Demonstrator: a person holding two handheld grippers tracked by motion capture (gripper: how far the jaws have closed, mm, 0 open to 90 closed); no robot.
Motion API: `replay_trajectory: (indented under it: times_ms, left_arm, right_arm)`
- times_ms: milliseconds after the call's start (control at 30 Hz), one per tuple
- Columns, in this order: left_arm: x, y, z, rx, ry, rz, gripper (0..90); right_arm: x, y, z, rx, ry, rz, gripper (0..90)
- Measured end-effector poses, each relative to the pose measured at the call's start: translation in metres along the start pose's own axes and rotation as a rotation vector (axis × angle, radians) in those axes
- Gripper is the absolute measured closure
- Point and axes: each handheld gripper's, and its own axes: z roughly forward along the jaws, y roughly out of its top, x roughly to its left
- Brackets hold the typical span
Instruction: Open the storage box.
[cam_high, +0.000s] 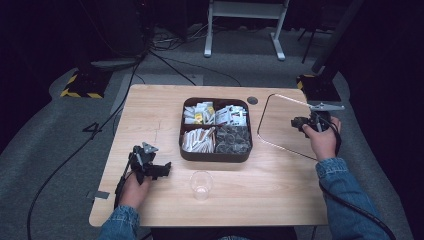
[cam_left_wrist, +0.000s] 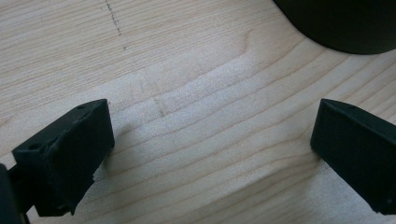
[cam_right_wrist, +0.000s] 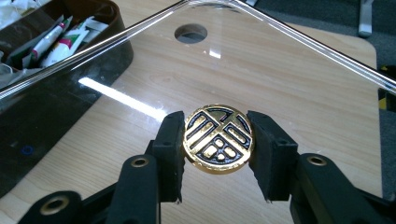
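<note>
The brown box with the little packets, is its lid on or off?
Off. The right gripper holds the clear lid by its gold knob, beside the open box.

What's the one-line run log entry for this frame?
right claw: shut on gold-and-black round knob of clear glass lid | left claw: open over light wooden table | dark compartment tray: uncovered

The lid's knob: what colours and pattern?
Gold knob with black geometric emblem; clearest in the right gripper view.

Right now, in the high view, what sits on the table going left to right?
Left tool → clear plastic cup → dark compartment box → clear lid → right tool, shut on the lid's gold knob.
</note>
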Motion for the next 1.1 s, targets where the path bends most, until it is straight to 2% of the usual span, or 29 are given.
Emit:
replay_trajectory:
  times_ms: [567, 767, 900, 1100]
  left_arm:
    - [0.0, 0.0, 0.0, 0.0, 0.0, 0.0, 0.0]
    - [0.0, 0.0, 0.0, 0.0, 0.0, 0.0, 0.0]
    - [0.0, 0.0, 0.0, 0.0, 0.0, 0.001, 0.0]
    - [0.0, 0.0, 0.0, 0.0, 0.0, 0.0, 0.0]
  right_arm:
    - [-0.004, -0.033, 0.024, 0.041, 0.002, 0.025, 58.7]
    - [0.0, -0.043, 0.03, 0.051, -0.008, 0.014, 58.7]
    - [0.003, -0.051, 0.03, 0.036, -0.031, 0.019, 58.7]
    - [0.005, -0.06, 0.03, 0.018, -0.036, 0.043, 58.7]
